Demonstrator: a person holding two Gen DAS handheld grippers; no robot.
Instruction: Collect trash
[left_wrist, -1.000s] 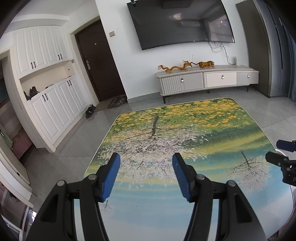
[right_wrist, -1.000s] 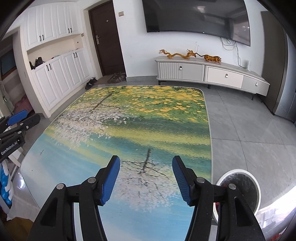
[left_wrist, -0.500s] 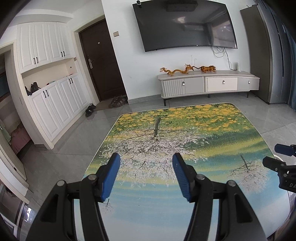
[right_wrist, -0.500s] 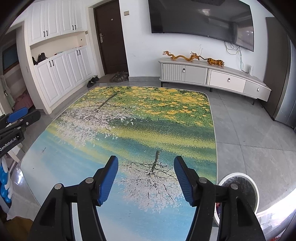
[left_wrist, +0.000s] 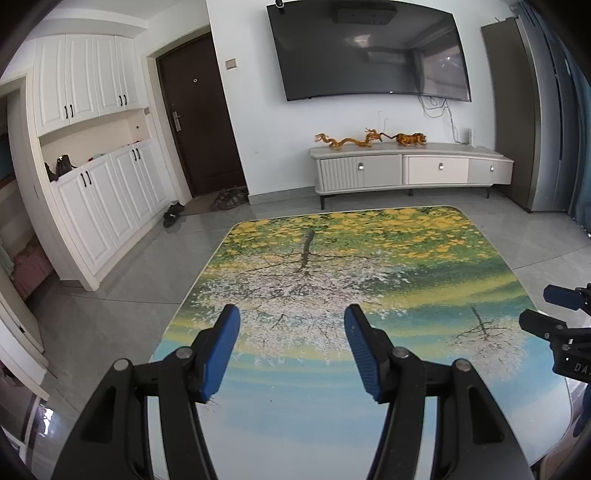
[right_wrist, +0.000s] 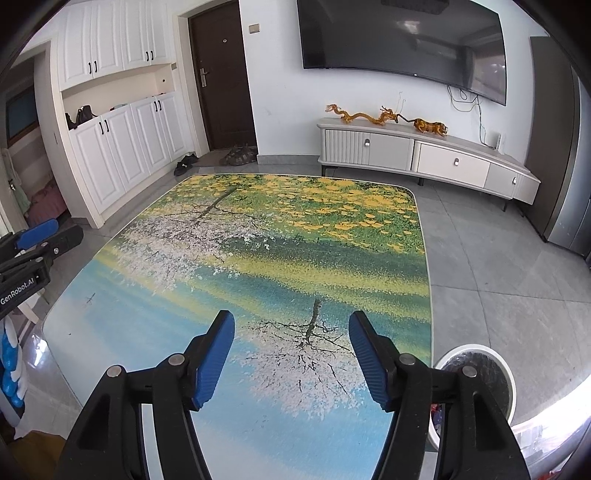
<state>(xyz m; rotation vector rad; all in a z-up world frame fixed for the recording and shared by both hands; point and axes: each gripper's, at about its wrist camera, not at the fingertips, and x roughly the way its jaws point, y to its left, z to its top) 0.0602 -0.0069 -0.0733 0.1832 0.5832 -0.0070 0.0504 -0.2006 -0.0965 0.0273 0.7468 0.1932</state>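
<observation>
Both the left gripper (left_wrist: 291, 349) and right gripper (right_wrist: 291, 354) hang apart, empty, over a bare tabletop (right_wrist: 295, 243); no trash visible to judge handling.

White round bin (right_wrist: 476, 350) with dark liner, beside the bench: near half hidden behind right gripper (right_wrist: 291, 354) arm; contents unreadable, only a scrap of red/blue by the arm. Glossy landscape-print bench (right_wrist: 258, 258): near edge cut off by frame bottom in both views. Left gripper (right_wrist: 37, 236) in right view cropped at frame's left edge; its label reads partly. Blue-and-white object (right_wrist: 9, 365) at lower left: cropped, can't identify. Dark items in white cabinet niche (left_wrist: 61, 166): too small to tell.
</observation>
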